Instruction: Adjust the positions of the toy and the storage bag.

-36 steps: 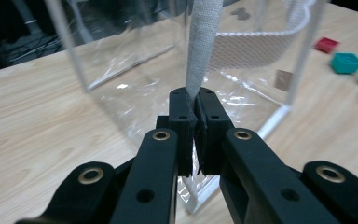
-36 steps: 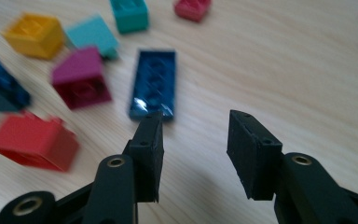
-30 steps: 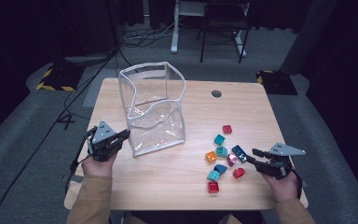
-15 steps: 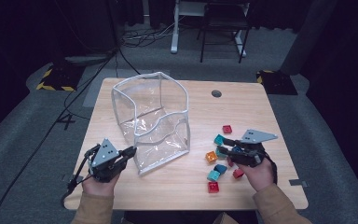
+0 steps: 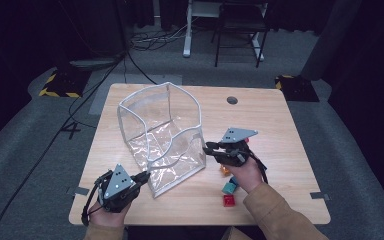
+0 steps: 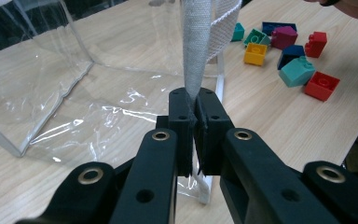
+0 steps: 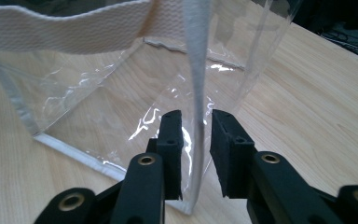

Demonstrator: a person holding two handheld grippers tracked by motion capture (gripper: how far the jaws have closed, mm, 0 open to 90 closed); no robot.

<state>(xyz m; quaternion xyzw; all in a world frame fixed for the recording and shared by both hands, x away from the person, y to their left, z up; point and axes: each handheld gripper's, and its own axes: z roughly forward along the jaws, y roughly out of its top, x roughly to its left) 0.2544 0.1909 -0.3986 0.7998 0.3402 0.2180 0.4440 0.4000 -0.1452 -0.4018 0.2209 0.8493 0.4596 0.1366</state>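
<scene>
Gripping the white trim at the near corner of the clear bag (image 5: 150,125) in the clenched left tongs (image 6: 194,100), pinching its opposite edge in the right tongs (image 7: 196,116), jaws just closing, the bag tilting mid-surface (image 5: 290,125) beside blocks (image 6: 303,70).

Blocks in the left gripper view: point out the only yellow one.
The yellow block lies at the near left of the pile, right beside a green block. Every other block there is teal, blue, magenta or red.
</scene>
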